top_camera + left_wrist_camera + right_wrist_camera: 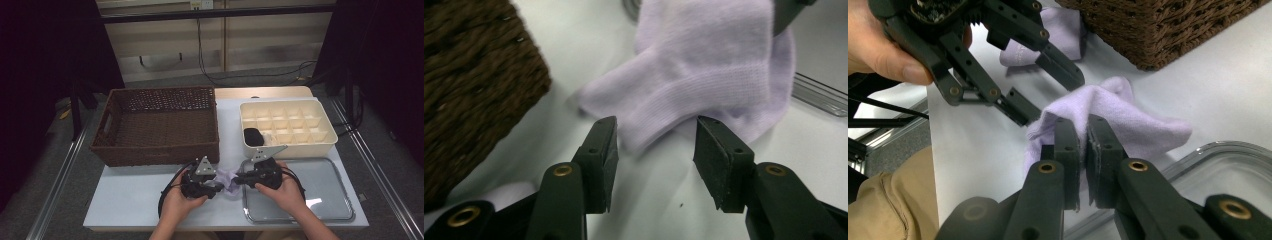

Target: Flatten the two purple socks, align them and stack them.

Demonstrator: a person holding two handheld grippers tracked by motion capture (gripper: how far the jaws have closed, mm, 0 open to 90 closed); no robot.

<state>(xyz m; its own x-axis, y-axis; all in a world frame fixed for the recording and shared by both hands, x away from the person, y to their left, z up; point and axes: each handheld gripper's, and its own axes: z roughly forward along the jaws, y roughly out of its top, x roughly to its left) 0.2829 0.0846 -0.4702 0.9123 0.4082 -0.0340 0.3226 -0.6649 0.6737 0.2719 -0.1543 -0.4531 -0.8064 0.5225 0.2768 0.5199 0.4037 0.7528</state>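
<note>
Right gripper view: lilac sock (1128,117) edge between right hand-held gripper (1082,131) pads.

A lab: dark curtains (40,75) and rig frame (215,12) surround the table (130,200)

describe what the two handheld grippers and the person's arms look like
Both tools, left and right, are matte black, with two flat jaws on linkage arms pinned by brass-coloured rivets. Each carries a grey three-cornered plate on top, and a black cable loops back from each. The forearms are bare; tan trousers show.
</note>
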